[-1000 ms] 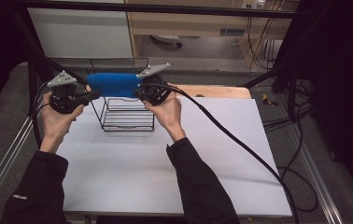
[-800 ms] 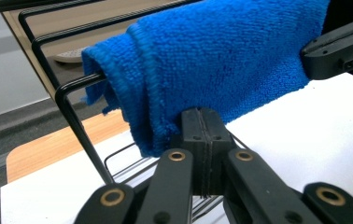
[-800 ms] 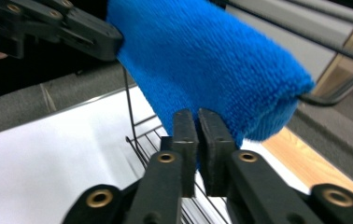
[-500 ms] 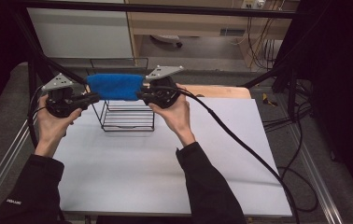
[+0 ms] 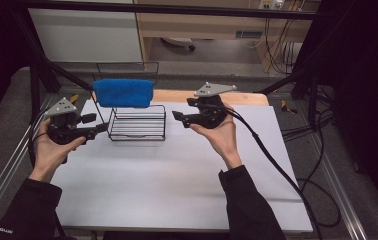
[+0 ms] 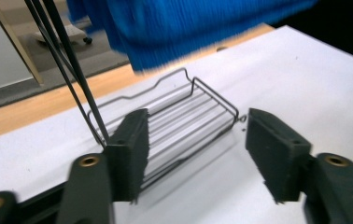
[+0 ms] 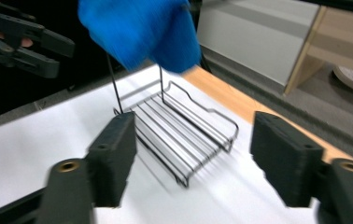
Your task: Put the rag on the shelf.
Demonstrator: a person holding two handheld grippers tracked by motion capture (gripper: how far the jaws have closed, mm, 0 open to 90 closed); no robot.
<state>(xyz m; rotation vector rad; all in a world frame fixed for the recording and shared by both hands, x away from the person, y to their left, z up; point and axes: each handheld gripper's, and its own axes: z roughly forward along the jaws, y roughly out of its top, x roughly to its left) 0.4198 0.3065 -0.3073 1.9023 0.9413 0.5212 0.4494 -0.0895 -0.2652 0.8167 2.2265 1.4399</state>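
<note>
The left hand-held gripper [image 5: 97, 125] sat in the person's left hand [image 5: 52, 150] at the left of the surface [image 5: 177, 175], its jaws spread apart with nothing between them; they had just been opening. The right hand-held gripper [image 5: 179, 117] rested in the upturned right hand [image 5: 219, 132] to the right of the wire rack [image 5: 137, 127], its jaws likewise parted and empty after just opening. Both hand-held grippers stood clear of the blue cloth [image 5: 124, 92], which hung draped over the top bar of the wire rack, between the two and higher than their jaws. The high view gave the overall layout: the rack stood near the far edge of the white surface, in front of a wooden board [image 5: 242, 97], with each hand-held gripper apart from it on its own side, and a cable [image 5: 277, 160] trailed from the right one across the surface. The left gripper view added the detail of the rack's low basket [image 6: 184, 121] of parallel wires seen between its own jaws, the thin uprights [image 6: 67, 60] rising at the left, and the lower edge of the cloth [image 6: 188, 28] blurred above. The right gripper view showed the same basket [image 7: 184, 130] from the opposite side, the cloth [image 7: 137, 32] blurred overhead, and the left hand-held gripper [image 7: 48, 56] farther off at the upper left.
</note>
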